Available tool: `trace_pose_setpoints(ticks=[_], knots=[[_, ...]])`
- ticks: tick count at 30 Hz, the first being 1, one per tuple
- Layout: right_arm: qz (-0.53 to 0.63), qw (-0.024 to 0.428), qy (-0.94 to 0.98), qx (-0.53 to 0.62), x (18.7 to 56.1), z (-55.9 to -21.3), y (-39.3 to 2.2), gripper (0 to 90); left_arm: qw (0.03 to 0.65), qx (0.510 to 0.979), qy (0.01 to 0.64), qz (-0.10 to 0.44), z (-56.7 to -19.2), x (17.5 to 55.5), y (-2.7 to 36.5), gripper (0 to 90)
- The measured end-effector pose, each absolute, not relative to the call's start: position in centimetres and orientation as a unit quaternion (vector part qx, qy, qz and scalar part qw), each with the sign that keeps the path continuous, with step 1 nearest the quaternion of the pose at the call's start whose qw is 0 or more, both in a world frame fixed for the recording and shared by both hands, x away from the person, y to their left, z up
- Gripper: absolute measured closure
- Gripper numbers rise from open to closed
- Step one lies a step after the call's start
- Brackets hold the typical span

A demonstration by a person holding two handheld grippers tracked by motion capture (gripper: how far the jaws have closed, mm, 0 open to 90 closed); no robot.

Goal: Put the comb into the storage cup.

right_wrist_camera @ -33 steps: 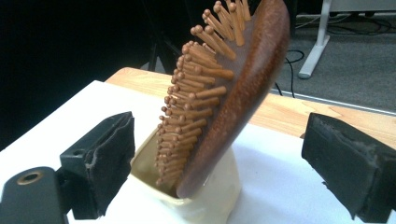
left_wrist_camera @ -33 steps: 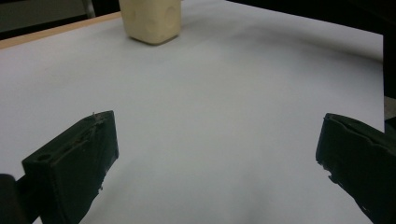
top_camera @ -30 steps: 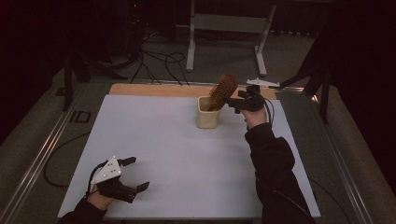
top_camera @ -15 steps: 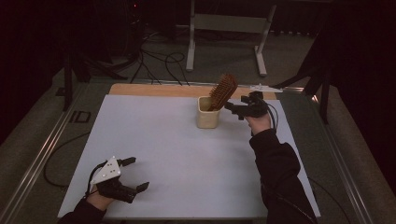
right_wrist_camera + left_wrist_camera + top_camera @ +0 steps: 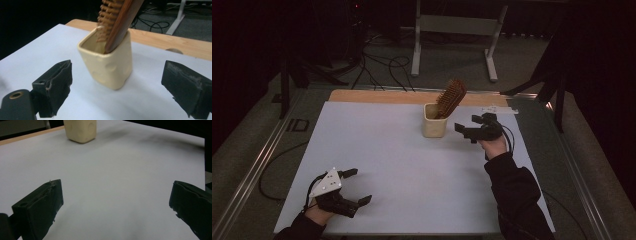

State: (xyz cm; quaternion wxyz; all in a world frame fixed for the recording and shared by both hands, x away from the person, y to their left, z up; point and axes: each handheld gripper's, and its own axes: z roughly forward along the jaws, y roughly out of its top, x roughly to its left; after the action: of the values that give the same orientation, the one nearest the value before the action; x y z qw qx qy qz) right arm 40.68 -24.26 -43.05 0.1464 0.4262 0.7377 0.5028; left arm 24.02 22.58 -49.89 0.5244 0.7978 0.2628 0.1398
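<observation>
High view: wooden hairbrush (image 5: 450, 98) stands handle-down in the cream cup (image 5: 434, 121) near the far edge of the tabletop (image 5: 402, 165), head leaning out to the right over the rim. Right tongs (image 5: 473, 131) just right of the cup, jaws apart, holding nothing. Left tongs (image 5: 352, 187) well apart at the near left corner, jaws apart, empty. Risk: the brush is top-heavy and tilted; a knock from the right tongs could tip cup and brush together. The scene is dim and the tongs' jaw tips are hard to resolve here.

Left gripper view: cup (image 5: 80, 130) far off, its top cut off by the frame edge, so the brush cannot be checked. Jaws wide, bare tabletop between.

Right gripper view: cup (image 5: 108, 63) sits between the spread jaws, untouched. Brush (image 5: 120, 21) bristles blurred, head cut off at the top; handle hidden inside the cup, so seating depth unknown. Closing on the cup off-centre may slide it.
</observation>
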Motion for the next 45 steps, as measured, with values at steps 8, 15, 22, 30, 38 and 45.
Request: trace_pose_setpoints(ticks=[8,15,22,30,38,45], knots=[[0.505,0.143,0.743,0.415,38.9,-43.6,-24.8,9.5,0.525,0.798,0.261,0.14,-49.9,24.0,22.6,0.0],[0.517,0.134,0.741,0.408,36.9,-44.1,-25.3,9.5,0.524,0.799,0.261,0.141,-49.9,24.0,22.5,0.0],[0.511,0.125,0.751,0.399,35.2,-45.6,-25.8,9.4,0.523,0.799,0.261,0.14,-49.9,24.0,22.5,0.0],[0.503,0.131,0.759,0.391,32.7,-47.1,-26.6,9.4,0.522,0.8,0.26,0.141,-49.9,23.9,22.5,0.0],[0.504,0.146,0.763,0.376,29.9,-47.6,-27.1,9.0,0.522,0.8,0.26,0.141,-49.9,23.9,22.5,0.0],[0.515,0.14,0.755,0.382,28.1,-48.5,-27.9,9.1,0.522,0.8,0.261,0.142,-49.8,23.9,22.6,0.0]])
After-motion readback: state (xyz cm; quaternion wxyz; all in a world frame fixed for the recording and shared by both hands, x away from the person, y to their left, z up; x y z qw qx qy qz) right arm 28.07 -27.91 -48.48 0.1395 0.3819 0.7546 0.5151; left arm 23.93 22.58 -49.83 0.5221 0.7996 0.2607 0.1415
